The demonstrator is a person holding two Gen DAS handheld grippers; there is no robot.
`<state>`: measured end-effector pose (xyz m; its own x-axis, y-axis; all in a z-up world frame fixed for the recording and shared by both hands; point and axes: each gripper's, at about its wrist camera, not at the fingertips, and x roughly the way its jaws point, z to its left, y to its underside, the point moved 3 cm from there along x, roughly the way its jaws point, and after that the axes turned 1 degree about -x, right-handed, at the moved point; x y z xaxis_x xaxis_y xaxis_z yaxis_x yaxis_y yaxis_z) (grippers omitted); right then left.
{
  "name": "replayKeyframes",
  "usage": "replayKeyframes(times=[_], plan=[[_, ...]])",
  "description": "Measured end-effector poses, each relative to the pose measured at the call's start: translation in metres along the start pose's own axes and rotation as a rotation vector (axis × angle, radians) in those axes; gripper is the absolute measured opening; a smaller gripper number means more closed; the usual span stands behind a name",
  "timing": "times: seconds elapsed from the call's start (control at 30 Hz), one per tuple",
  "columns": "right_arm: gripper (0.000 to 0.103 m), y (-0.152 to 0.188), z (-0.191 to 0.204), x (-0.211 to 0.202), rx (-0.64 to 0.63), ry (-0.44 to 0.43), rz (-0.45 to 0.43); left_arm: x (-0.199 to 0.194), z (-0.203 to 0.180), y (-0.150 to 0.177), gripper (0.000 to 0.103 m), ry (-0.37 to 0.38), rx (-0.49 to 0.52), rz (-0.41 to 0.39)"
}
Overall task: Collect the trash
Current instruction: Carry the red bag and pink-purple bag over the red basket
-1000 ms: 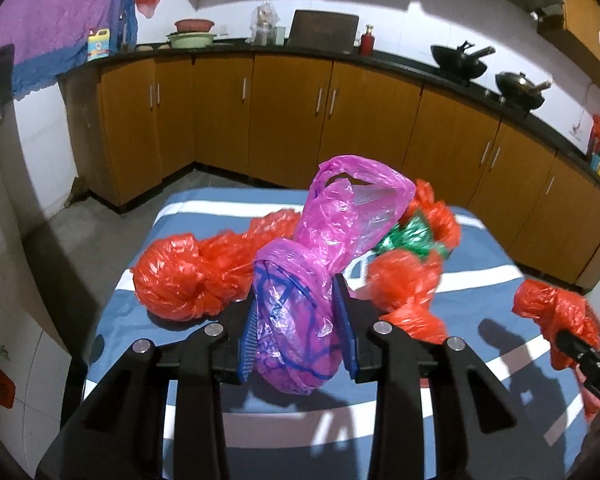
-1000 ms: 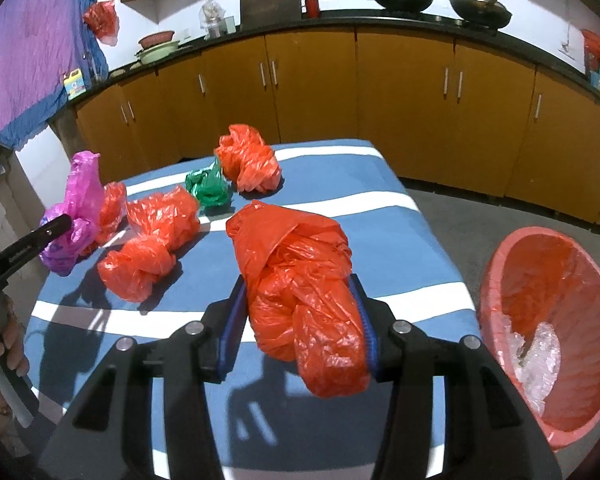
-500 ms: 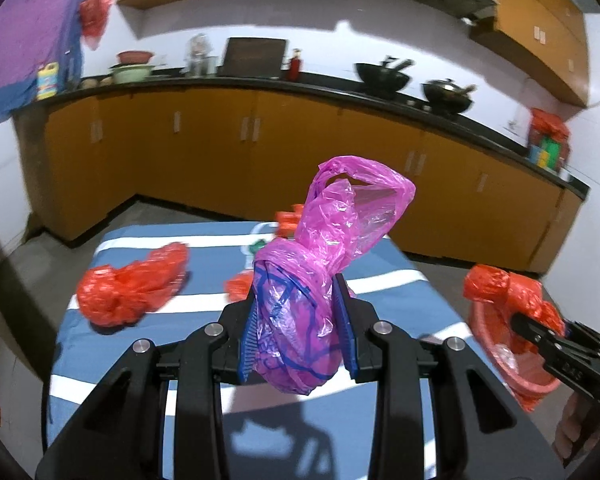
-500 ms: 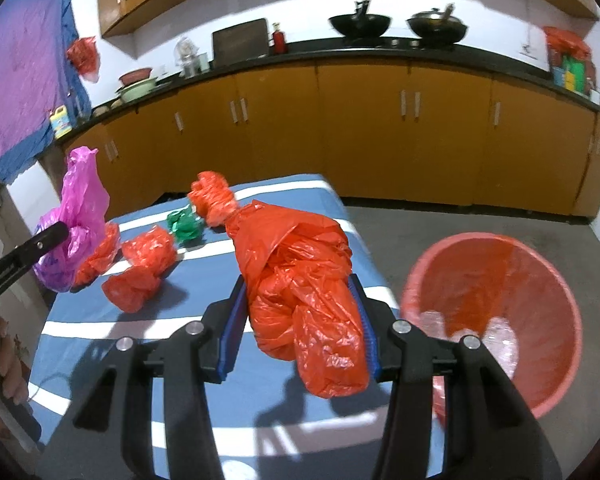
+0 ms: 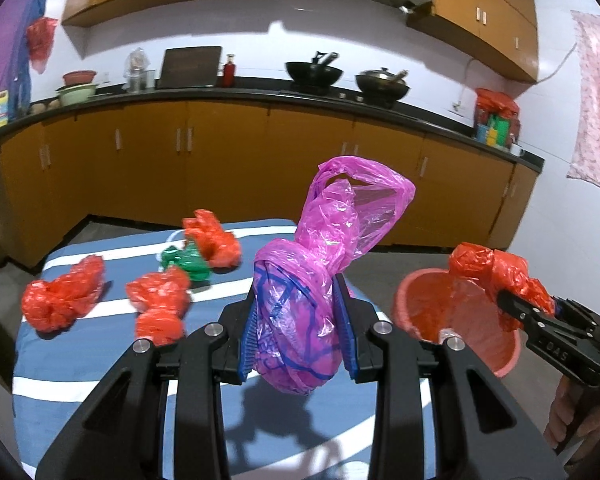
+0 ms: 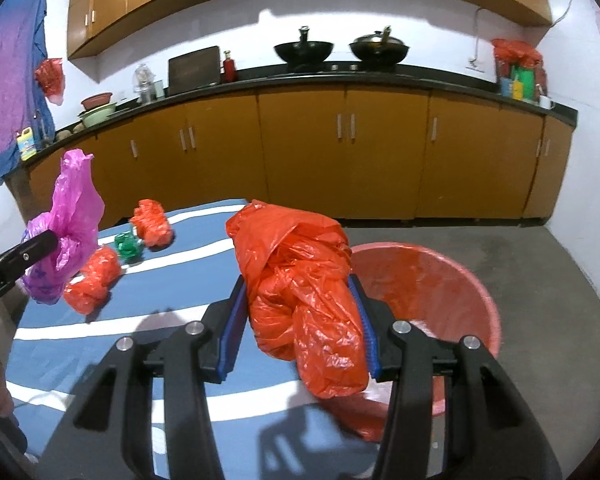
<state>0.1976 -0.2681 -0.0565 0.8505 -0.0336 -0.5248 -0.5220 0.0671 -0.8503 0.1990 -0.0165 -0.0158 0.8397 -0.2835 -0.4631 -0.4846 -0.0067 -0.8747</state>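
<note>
The left gripper (image 5: pixel 298 330) was clamped on a pink bag (image 5: pixel 324 264), lifted clear of the table (image 5: pixel 100 364) so it could travel. The right gripper (image 6: pixel 298 330) squeezed a red bag (image 6: pixel 304 300), with the red bin (image 6: pixel 452 280) just beyond and to its right, seemingly the drop point. Four more bags lay on the table, ahead and left of both grippers.
</note>
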Motion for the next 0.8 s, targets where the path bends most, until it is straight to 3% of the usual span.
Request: replayKeyframes(times=[0.8], plan=[[0.048,0.012,-0.088,-0.009,0.082,0.13,-0.008,0.03,-0.102,0.013,0.034,0.149,0.087,0.058]])
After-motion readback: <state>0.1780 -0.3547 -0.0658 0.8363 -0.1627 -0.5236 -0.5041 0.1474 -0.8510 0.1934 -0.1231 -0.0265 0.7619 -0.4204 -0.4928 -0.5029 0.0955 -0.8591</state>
